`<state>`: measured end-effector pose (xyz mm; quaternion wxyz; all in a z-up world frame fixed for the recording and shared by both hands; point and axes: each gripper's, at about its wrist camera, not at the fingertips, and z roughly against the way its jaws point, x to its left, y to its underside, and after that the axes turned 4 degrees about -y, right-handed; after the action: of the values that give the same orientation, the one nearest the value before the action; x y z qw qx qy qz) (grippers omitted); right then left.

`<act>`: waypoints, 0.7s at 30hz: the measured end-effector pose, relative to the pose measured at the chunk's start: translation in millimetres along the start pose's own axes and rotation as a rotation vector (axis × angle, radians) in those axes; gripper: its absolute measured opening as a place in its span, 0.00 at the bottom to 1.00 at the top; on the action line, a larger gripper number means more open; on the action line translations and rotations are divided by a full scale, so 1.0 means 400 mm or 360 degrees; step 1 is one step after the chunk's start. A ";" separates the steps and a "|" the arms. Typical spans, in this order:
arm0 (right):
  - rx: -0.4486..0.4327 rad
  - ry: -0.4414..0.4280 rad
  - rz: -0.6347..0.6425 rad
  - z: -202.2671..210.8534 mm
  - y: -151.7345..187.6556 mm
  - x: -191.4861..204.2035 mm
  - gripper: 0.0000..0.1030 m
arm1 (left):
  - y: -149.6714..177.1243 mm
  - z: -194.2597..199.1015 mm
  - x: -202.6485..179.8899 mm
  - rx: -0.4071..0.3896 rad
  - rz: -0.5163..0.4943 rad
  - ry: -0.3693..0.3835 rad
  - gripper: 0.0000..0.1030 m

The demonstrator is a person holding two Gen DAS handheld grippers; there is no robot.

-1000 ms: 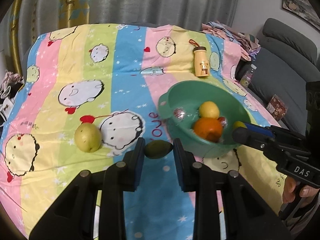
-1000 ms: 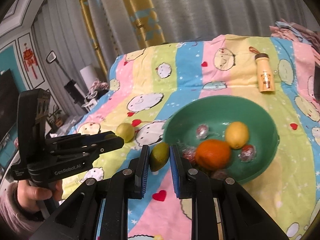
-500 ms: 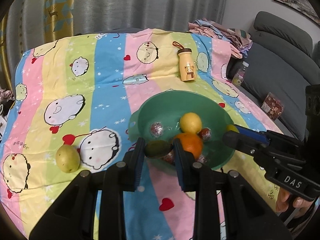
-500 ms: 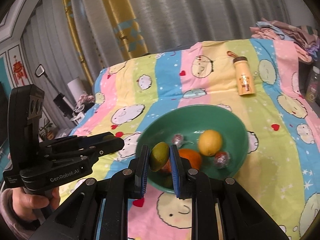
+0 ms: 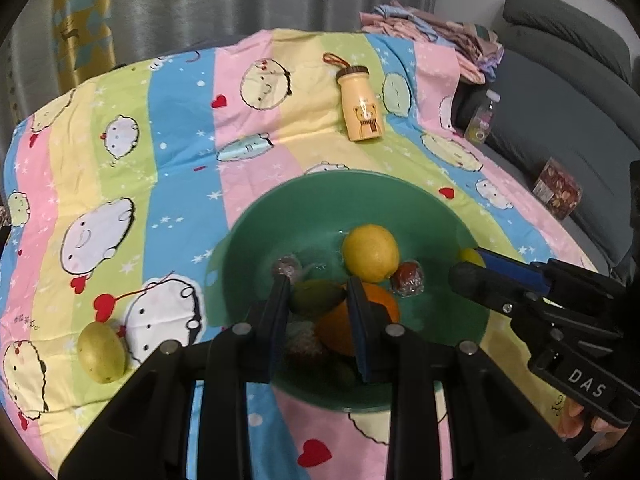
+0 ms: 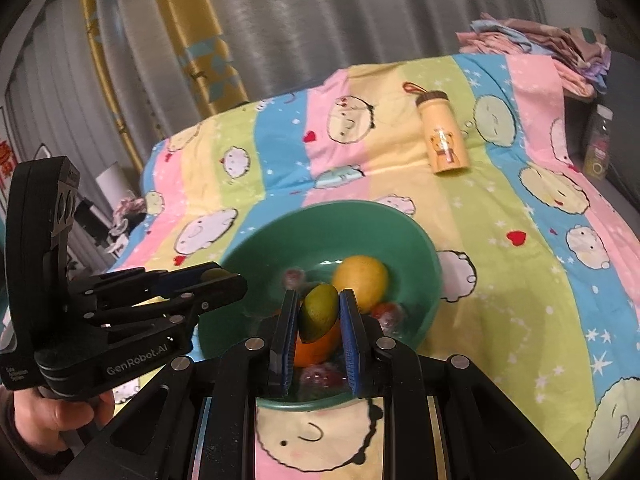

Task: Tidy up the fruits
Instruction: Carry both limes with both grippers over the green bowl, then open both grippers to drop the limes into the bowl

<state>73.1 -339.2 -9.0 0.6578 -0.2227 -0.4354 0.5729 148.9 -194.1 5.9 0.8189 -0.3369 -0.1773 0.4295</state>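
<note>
A green bowl (image 5: 260, 236) (image 6: 416, 248) on the striped bedspread holds a yellow lemon (image 5: 370, 253) (image 6: 362, 278), an orange (image 5: 340, 328) (image 6: 316, 346) and several foil-wrapped sweets (image 5: 408, 278). My left gripper (image 5: 318, 300) is shut on a dark green fruit (image 5: 316, 297) and holds it over the bowl. My right gripper (image 6: 319, 312) is shut on a green-yellow fruit (image 6: 319, 312), also over the bowl. In the left wrist view the right gripper (image 5: 466, 270) reaches in from the right. A yellow-green pear (image 5: 101, 355) lies on the cloth to the bowl's left.
A yellow bear-print bottle (image 5: 360, 110) (image 6: 440, 136) lies on the cloth beyond the bowl. A grey sofa (image 5: 560, 92) with a small box (image 5: 558, 194) and a jar (image 5: 482, 118) stands on the right. Folded clothes (image 5: 432, 34) sit at the back.
Both grippers, each still holding its fruit, have moved forward from the cloth's left side to over the bowl. The pear has stayed put.
</note>
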 end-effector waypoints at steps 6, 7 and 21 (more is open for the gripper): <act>0.0028 0.0052 -0.0012 -0.016 0.004 -0.015 0.21 | 0.001 -0.043 -0.014 0.0048 -0.0001 0.0015 0.28; 0.0036 0.0060 -0.0012 -0.020 0.006 -0.016 0.21 | 0.000 -0.047 -0.015 0.0051 -0.0001 0.0015 0.28; 0.0113 0.0111 0.0042 -0.065 0.013 -0.001 0.21 | -0.001 -0.085 -0.005 0.0123 0.0000 0.0018 0.28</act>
<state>91.8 -333.1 -27.0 0.6725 -0.2248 -0.3886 0.5884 167.7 -209.3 -18.0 0.8323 -0.3073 -0.1559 0.4342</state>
